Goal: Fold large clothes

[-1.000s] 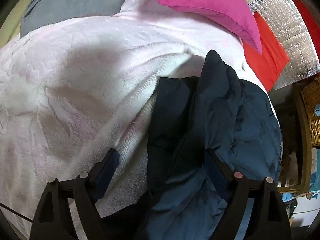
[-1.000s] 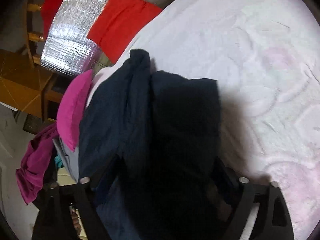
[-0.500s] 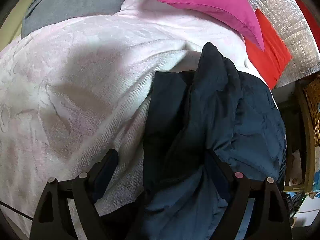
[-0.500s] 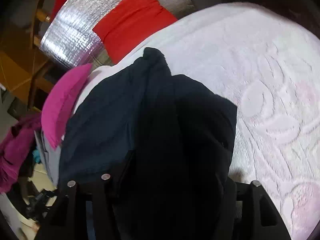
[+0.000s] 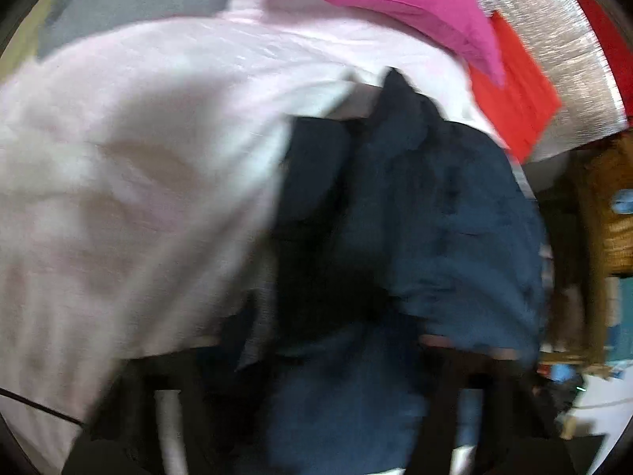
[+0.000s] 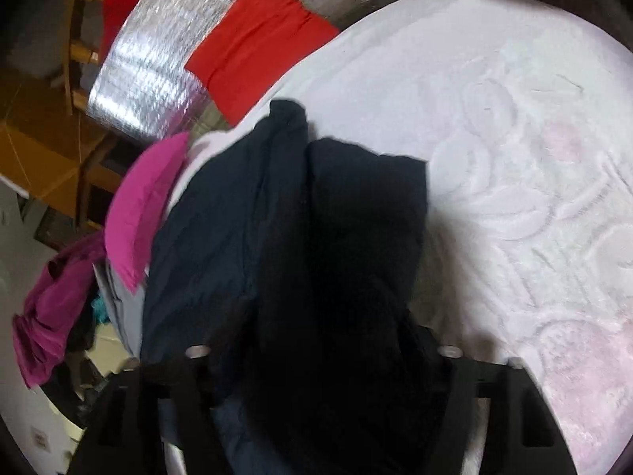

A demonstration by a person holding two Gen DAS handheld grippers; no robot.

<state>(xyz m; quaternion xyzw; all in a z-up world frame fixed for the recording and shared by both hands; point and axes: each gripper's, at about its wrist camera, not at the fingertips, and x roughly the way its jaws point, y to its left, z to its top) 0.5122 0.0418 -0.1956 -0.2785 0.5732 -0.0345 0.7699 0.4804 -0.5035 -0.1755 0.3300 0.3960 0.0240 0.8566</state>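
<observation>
pale pink bedspread [image 6: 534,158], dark navy garment [image 6: 316,237] bunched between both grippers' closing fingers [image 6: 447,350]

Matt navy cloth garment [image 6: 245,237] on plush embossed blanket [image 6: 514,182].

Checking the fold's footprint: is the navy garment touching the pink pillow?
Cannot tell. In the right wrist view the navy garment overlaps the pink pillow's edge, but one may simply hide the other; the left wrist view is too blurred to settle it.
</observation>
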